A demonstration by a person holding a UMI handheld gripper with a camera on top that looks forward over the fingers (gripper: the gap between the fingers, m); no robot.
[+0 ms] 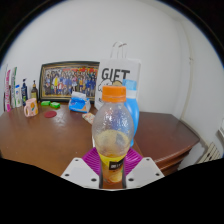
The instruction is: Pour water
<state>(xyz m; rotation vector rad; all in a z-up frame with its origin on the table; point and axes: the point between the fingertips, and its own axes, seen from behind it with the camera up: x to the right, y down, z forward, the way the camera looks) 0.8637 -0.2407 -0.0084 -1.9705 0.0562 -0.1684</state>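
1. Wooden tabletop (150,135) running across the scene, clutter along its back edge by the wall: framed picture (68,80), white GIFT bag (118,74), a few small bottles (22,92) toward the far left corner.
2. Clear bottle (113,130) with orange cap, close up, gripped low between the pink pads, held out in front of the tabletop's near edge.
3. Claw (113,168) closed onto the bottle, both pads pressing its sides.
4. Long axis vertical, cap pointing straight up, no tilt yet.
5. Progress-wise: looks grabbed only. Cap on, no receiving cup spotted, pouring all left to do.
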